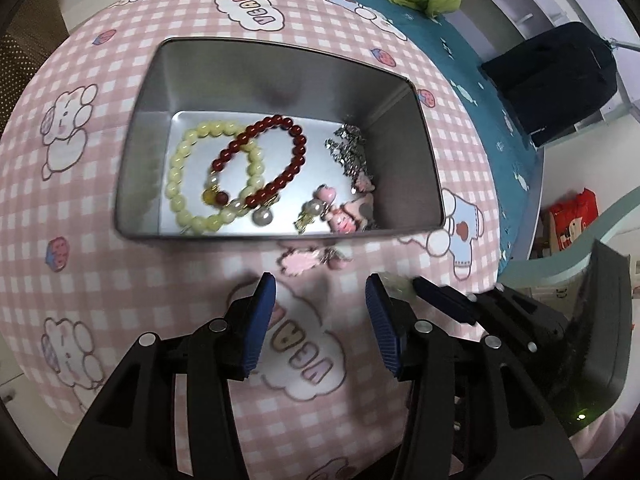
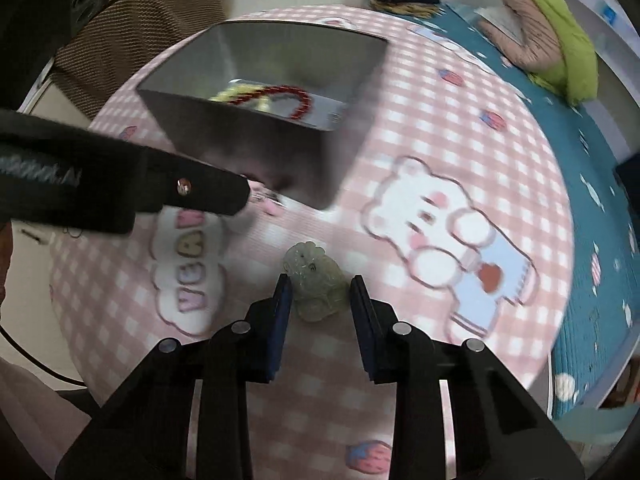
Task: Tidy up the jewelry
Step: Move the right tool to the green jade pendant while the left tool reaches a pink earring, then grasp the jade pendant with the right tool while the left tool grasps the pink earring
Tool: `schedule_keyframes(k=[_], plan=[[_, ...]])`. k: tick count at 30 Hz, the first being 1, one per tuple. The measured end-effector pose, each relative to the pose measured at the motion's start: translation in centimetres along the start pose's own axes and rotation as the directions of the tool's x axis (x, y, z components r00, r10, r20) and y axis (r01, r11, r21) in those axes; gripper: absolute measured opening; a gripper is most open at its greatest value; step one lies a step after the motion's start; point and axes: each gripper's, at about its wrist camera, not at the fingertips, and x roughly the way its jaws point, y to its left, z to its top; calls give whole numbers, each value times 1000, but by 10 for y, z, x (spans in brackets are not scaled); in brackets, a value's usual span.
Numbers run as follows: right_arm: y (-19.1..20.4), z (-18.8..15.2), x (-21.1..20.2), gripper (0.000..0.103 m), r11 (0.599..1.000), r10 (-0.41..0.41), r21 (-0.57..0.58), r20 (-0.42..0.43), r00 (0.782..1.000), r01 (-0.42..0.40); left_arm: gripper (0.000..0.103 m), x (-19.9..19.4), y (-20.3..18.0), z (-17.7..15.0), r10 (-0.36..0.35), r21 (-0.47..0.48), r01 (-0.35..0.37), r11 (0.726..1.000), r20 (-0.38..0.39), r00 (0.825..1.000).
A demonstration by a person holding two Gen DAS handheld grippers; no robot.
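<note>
A silver metal box (image 1: 148, 92) stands on the pink checked cloth; it also shows in the right wrist view (image 2: 256, 148). Inside lie a cream bead bracelet (image 1: 176, 172), a dark red bead bracelet (image 1: 296, 144), a silver chain (image 1: 348, 152) and pink charms (image 1: 344, 208). A pink charm (image 1: 304, 260) lies on the cloth just in front of the box. My left gripper (image 1: 320, 292) is open and empty, just short of that charm. My right gripper (image 2: 320, 292) is open, its fingers on either side of a pale green carved pendant (image 2: 316, 280) lying on the cloth.
The cloth covers a round table (image 1: 60, 208) that drops off at its edges. A teal bedspread (image 1: 492, 120) with a dark bag (image 1: 560, 80) and a green and pink quilt (image 2: 560, 48) lies beyond. The left gripper's body (image 2: 120, 184) crosses the right wrist view.
</note>
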Motion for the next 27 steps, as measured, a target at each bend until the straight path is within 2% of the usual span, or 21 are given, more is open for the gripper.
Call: schedule_keyframes(k=[5, 6, 7, 11, 12, 13, 14, 27], plan=[[-10, -8, -3, 29, 1000, -18, 24, -8, 1000, 18, 48, 12, -6, 8, 49, -28, -49, 998, 14, 999], [-11, -9, -3, 29, 1000, -18, 24, -8, 1000, 18, 44, 15, -5, 8, 61, -35, -61, 998, 10, 998], [-12, -10, -4, 29, 1000, -17, 23, -9, 1000, 17, 36, 20, -3, 8, 73, -47, -73, 996, 0, 997], [-16, -13, -5, 29, 1000, -8, 23, -7, 1000, 8, 34, 22, -2, 9, 78, -62, -77, 995, 15, 997], [-17, -13, -5, 29, 1000, -8, 19, -6, 1000, 8, 31, 23, -1, 9, 74, -64, -73, 995, 15, 997], [-18, -12, -4, 29, 1000, -7, 18, -6, 1000, 7, 19, 24, -1, 9, 70, -70, -69, 995, 10, 998], [-18, -12, -4, 29, 1000, -6, 17, -7, 1000, 6, 16, 25, 0, 7, 70, -71, -69, 995, 1, 998], [-15, -14, -6, 29, 1000, -9, 18, -8, 1000, 9, 6, 12, 0, -5, 50, -34, -50, 998, -6, 999]])
